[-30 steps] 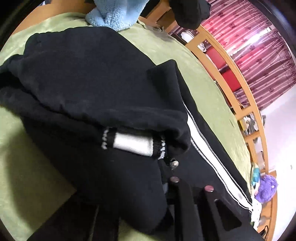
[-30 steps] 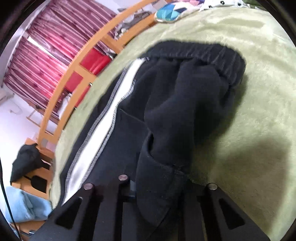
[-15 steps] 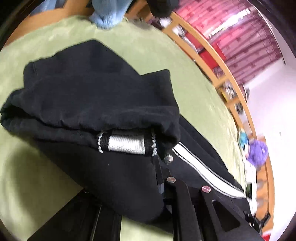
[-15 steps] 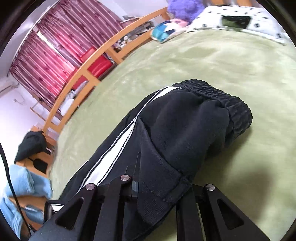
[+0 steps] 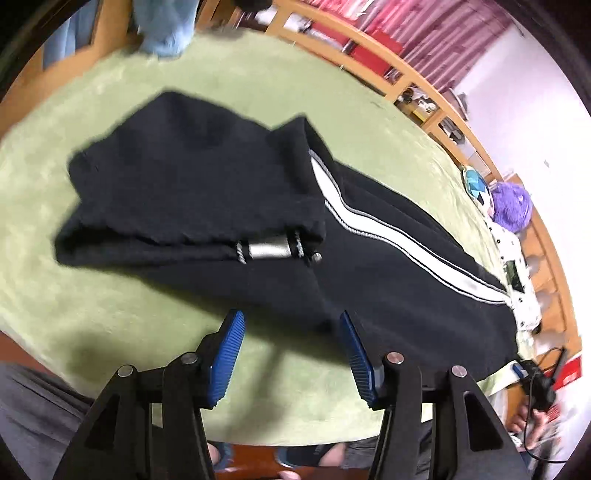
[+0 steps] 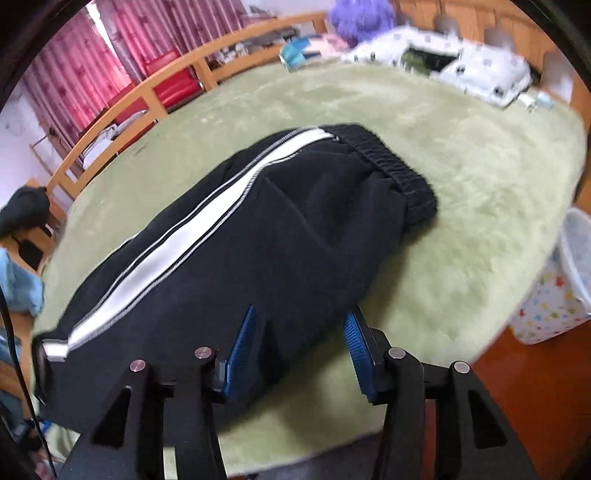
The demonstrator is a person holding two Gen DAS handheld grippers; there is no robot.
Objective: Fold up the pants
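Pants (image 5: 207, 192) lie on green blanket (image 5: 122, 314), cuff end doubled over | left gripper (image 5: 291, 321) and right gripper (image 6: 301, 317) both spread apart, holding nothing | judged: one fold done, waistband (image 6: 399, 162) end unfolded.

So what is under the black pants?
The pants lie on a green blanket, which shows all around them. What is directly beneath the fabric is covered.

It was a home bedroom: bed w/ green fleece blanket (image 6: 461, 192), wooden bed rail (image 6: 155, 99), red curtains (image 6: 147, 33), spotted pillow (image 6: 480, 70), purple plush toy (image 5: 511, 206).
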